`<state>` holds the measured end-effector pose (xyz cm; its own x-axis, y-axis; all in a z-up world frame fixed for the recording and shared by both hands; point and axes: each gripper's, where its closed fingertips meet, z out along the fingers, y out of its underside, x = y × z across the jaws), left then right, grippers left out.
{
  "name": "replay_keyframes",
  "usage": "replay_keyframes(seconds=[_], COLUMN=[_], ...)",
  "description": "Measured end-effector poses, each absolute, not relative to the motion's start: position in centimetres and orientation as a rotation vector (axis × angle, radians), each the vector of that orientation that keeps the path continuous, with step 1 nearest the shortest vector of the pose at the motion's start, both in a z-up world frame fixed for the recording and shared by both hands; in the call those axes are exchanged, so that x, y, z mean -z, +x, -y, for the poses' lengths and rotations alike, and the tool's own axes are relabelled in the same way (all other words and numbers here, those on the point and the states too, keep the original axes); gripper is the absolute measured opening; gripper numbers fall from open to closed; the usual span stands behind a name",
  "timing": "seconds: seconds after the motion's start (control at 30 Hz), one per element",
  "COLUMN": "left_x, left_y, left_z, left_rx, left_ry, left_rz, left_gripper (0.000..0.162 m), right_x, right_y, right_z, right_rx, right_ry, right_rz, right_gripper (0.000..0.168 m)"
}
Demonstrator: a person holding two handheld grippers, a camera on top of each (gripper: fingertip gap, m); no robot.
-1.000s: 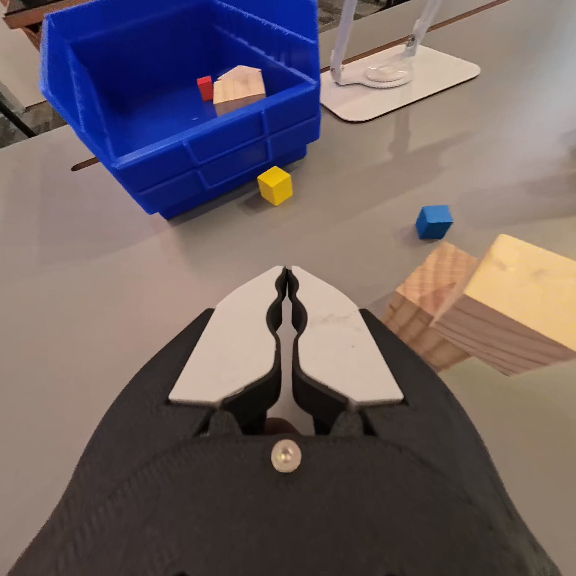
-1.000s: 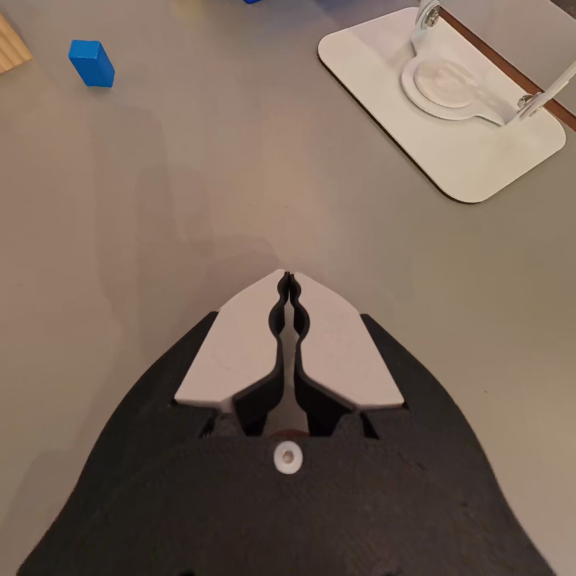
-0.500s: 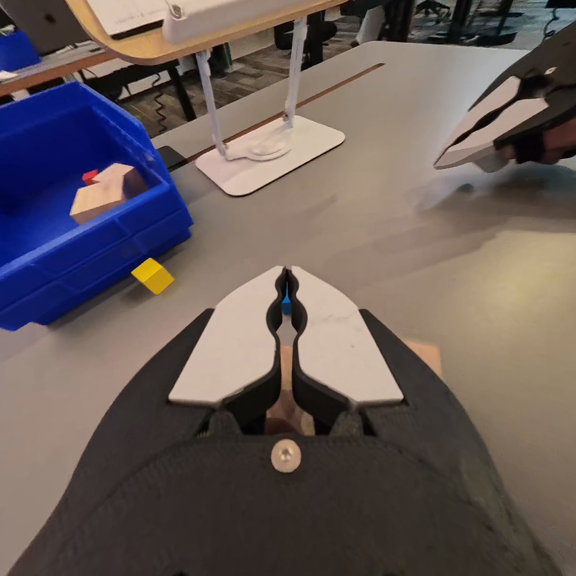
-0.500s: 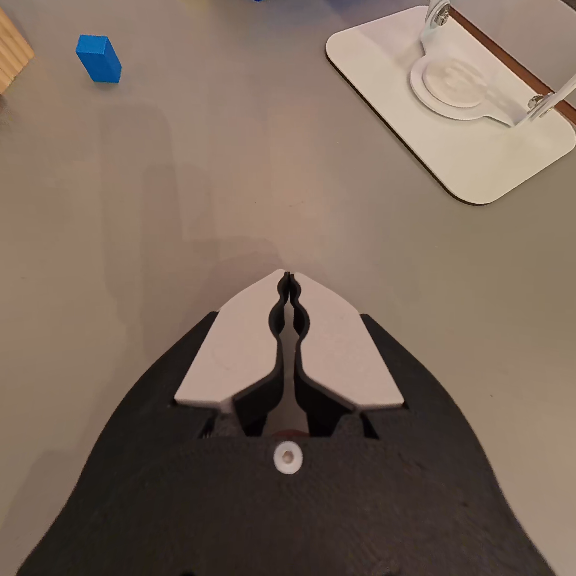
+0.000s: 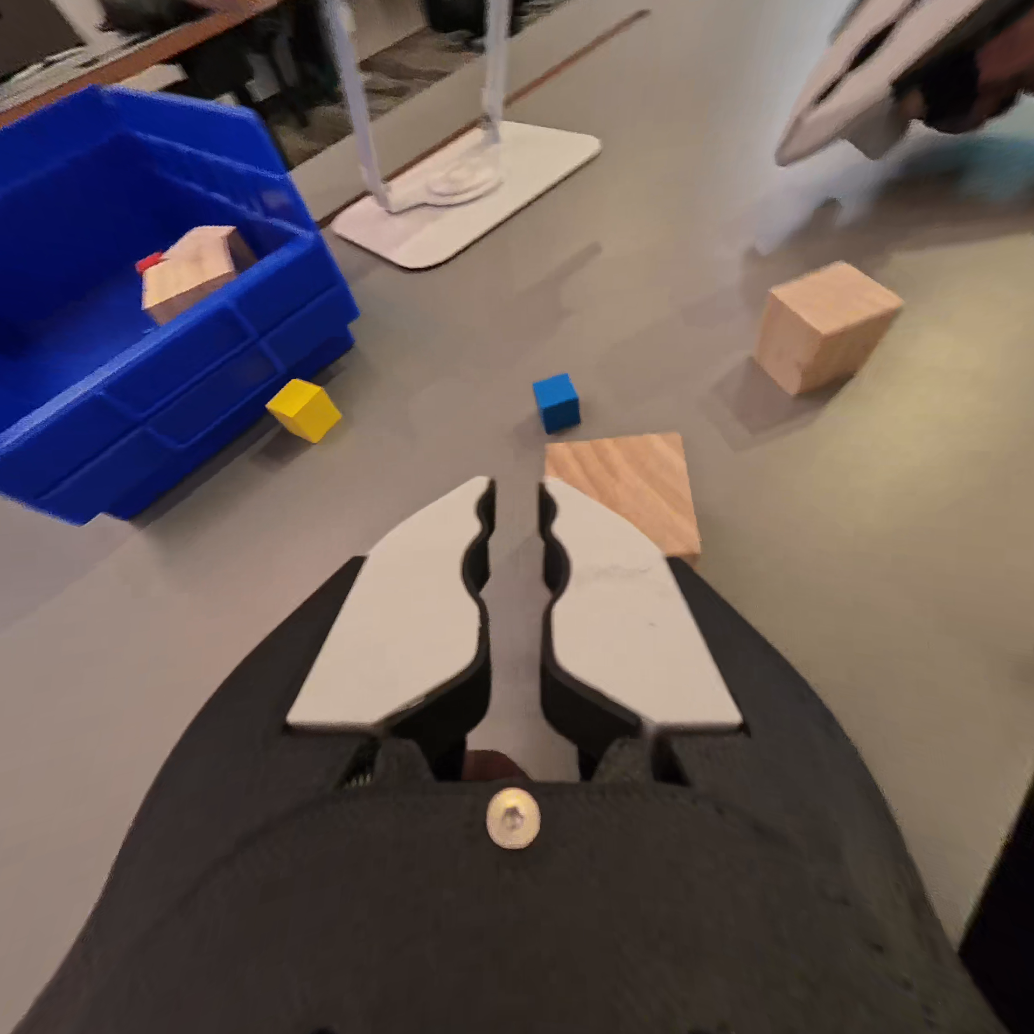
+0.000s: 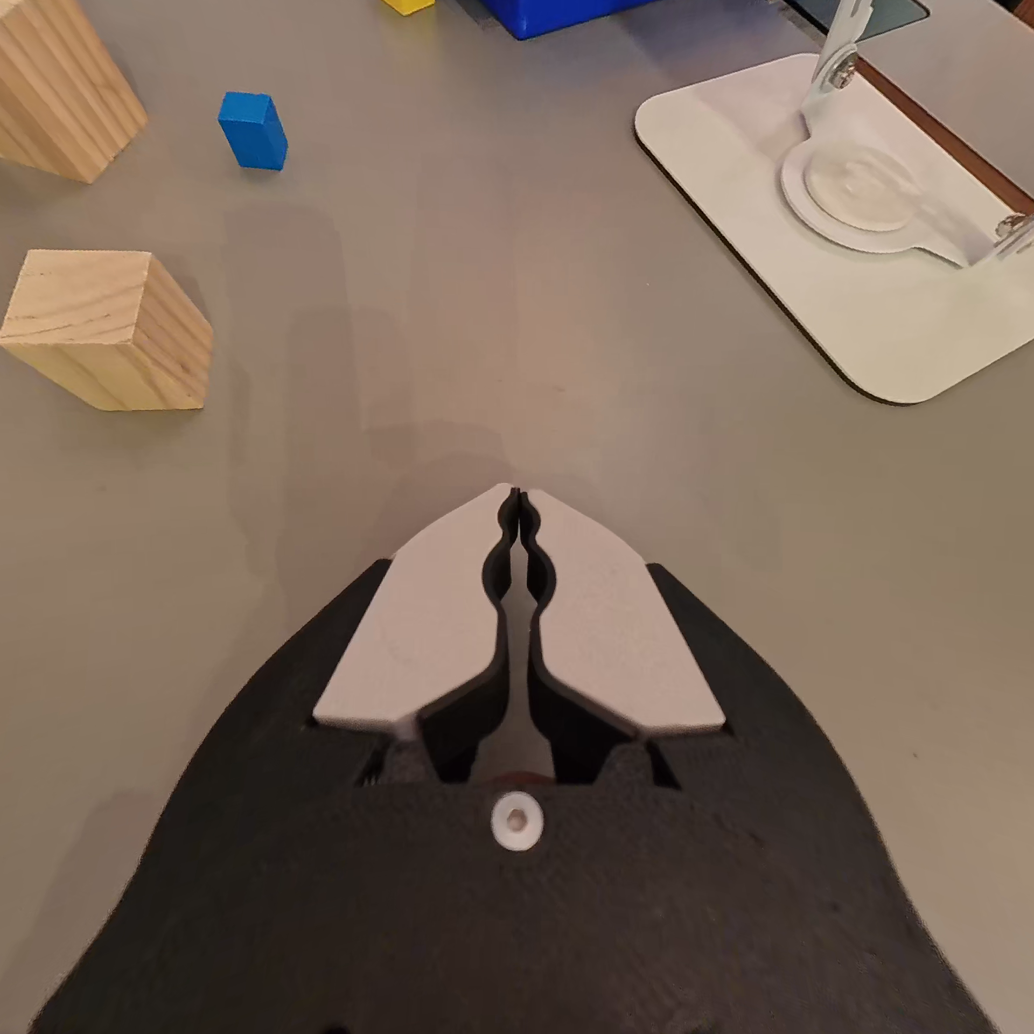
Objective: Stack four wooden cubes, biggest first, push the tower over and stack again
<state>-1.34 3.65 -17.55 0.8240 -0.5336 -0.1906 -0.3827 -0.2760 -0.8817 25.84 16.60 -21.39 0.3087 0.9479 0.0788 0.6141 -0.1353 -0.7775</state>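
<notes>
Raw grainy wood cube (image 6: 106,330), glossy blue plastic bin (image 5: 168,347), smooth matt table (image 6: 447,280)

I'm seeing both tongs (image 5: 516,484) (image 6: 516,491) wearing textured black shells, pale grey wavy-edged fingers and one central screw each.

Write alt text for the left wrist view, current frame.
The left gripper, slightly open and empty, hovers over a grey table beside a large wooden cube. Ahead lie a small blue cube, a yellow cube and another wooden cube; a blue bin sits left.
</notes>
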Motion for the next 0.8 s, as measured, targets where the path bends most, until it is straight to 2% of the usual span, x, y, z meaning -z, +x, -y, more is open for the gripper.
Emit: replay_keyframes(seconds=[0.07, 0.1, 0.2, 0.27, 0.47, 0.53, 0.57, 0.63, 0.8], left_x=[18.0, 18.0, 18.8, 19.2, 20.9, 21.1, 21.2, 21.1, 21.1], left_y=[-1.6, -1.8, -1.1, 0.2, 3.5, 4.1, 4.2, 4.8, 6.0], left_z=[-3.0, -2.7, -1.9, -1.9, -2.1, -2.5, -2.8, -3.0, -3.6], left_rx=[0.163, 0.173, 0.313, 0.373, 0.427, 0.421, 0.409, 0.422, 0.412], left_ry=[-1.906, -1.906, -1.946, -1.944, -2.003, -2.018, -2.029, -2.028, -2.030], left_rz=[-0.754, -0.768, -0.772, -0.791, -0.909, -0.906, -0.894, -0.892, -0.922], left_gripper=[0.053, 0.067, 0.084, 0.089, 0.088, 0.080, 0.068, 0.066, 0.064], right_x=[21.5, 21.5, 21.4, 21.3, 20.4, 20.0, 20.2, 20.8, 22.6], right_y=[25.8, 25.7, 25.6, 25.4, 22.2, 20.5, 19.7, 18.3, 15.4], right_z=[-16.4, -16.4, -16.3, -15.9, -10.8, -8.8, -7.8, -6.4, -5.2], right_rx=[-0.589, -0.597, -0.621, -0.644, -0.897, -0.961, -0.968, -0.937, -0.818], right_ry=[-1.843, -1.843, -1.845, -1.839, -1.754, -1.714, -1.707, -1.702, -1.742], right_rz=[1.402, 1.402, 1.402, 1.411, 1.574, 1.616, 1.646, 1.698, 1.749], right_gripper=[0.000, 0.000, 0.000, 0.000, 0.001, 0.014, 0.025, 0.049, 0.080])
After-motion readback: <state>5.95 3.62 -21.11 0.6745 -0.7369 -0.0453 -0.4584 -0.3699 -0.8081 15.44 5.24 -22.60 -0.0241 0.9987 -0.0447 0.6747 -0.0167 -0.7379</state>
